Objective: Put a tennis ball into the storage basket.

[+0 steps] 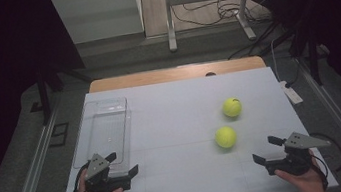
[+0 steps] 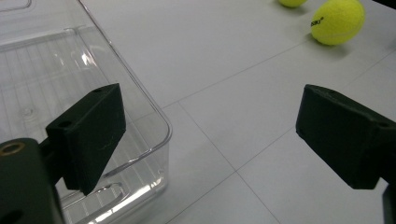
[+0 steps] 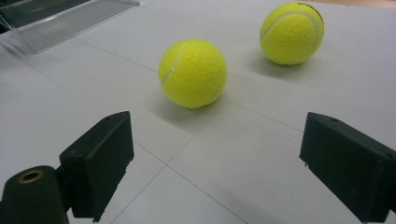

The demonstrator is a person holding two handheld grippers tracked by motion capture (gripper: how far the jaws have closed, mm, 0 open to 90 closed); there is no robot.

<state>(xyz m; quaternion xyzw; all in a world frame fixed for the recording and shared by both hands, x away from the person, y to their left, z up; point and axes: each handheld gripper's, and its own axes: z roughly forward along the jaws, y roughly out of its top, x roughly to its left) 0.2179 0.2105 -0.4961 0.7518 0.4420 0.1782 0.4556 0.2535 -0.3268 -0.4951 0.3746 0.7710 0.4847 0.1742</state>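
Two yellow tennis balls lie on the white table [image 1: 186,184], the nearer ball [image 1: 226,137] right of centre and the farther ball [image 1: 232,107] just behind it. A clear plastic bin [image 1: 102,130] stands empty at the left. My left gripper [image 1: 125,163] is open at the bin's near end, one jaw over the bin's corner [image 2: 46,84], with nothing between the jaws [image 2: 210,126]. My right gripper [image 1: 263,148] is open at the table's front right, facing the nearer ball [image 3: 193,73] a short way ahead, the farther ball [image 3: 292,32] behind it.
A wooden strip [image 1: 175,73] runs along the table's far edge. Beyond it stand a metal frame's legs [image 1: 207,10] among floor cables. A white power strip [image 1: 292,94] lies off the table's right edge. Bare table surface lies between bin and balls.
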